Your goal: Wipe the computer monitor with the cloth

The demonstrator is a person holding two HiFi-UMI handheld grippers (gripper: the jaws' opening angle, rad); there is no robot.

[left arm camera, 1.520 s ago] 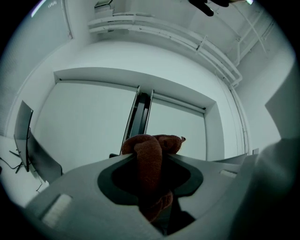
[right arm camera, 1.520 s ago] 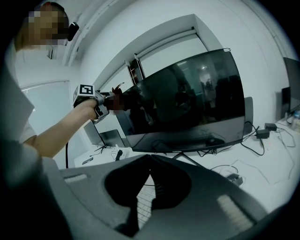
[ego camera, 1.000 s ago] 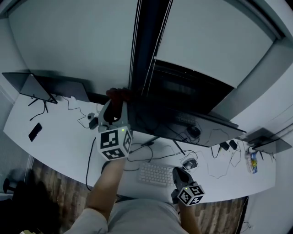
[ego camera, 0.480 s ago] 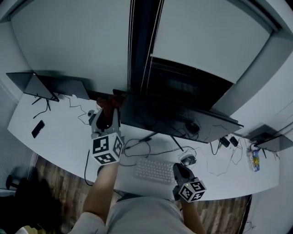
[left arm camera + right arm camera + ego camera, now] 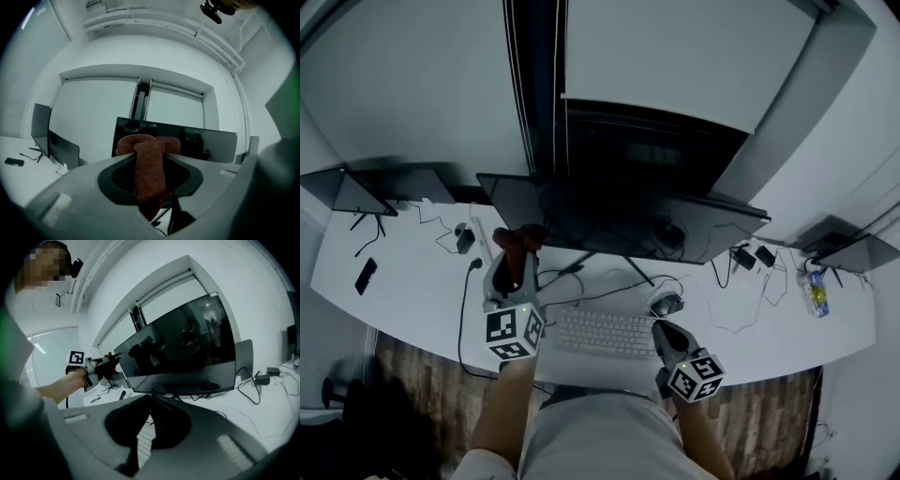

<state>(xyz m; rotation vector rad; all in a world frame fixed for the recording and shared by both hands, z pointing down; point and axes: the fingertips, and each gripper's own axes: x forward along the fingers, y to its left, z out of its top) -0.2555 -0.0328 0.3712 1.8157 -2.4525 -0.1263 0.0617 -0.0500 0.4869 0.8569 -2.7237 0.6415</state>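
The dark computer monitor [image 5: 619, 220] stands at the middle of the white desk [image 5: 412, 300]. My left gripper [image 5: 514, 258] is shut on a reddish-brown cloth [image 5: 517, 241], held just below the screen's lower left corner. In the left gripper view the cloth [image 5: 149, 168] hangs bunched between the jaws [image 5: 149, 154], and the monitor [image 5: 206, 143] lies ahead, apart from it. My right gripper [image 5: 664, 330] hovers low by the keyboard's right end, shut on nothing. In the right gripper view its jaws [image 5: 151, 399] meet in front of the monitor [image 5: 183, 350], with the left gripper [image 5: 101, 366] off to the left.
A white keyboard [image 5: 605, 333] and a mouse [image 5: 664, 305] lie below the monitor among loose cables. A phone [image 5: 366, 277] rests at the far left. Other dark screens stand at the left [image 5: 384, 187] and right [image 5: 848, 248] ends. A small bottle [image 5: 814, 295] sits at right.
My left gripper has carried the cloth down from the monitor's upper left edge to below its lower left corner. The right gripper has barely moved.
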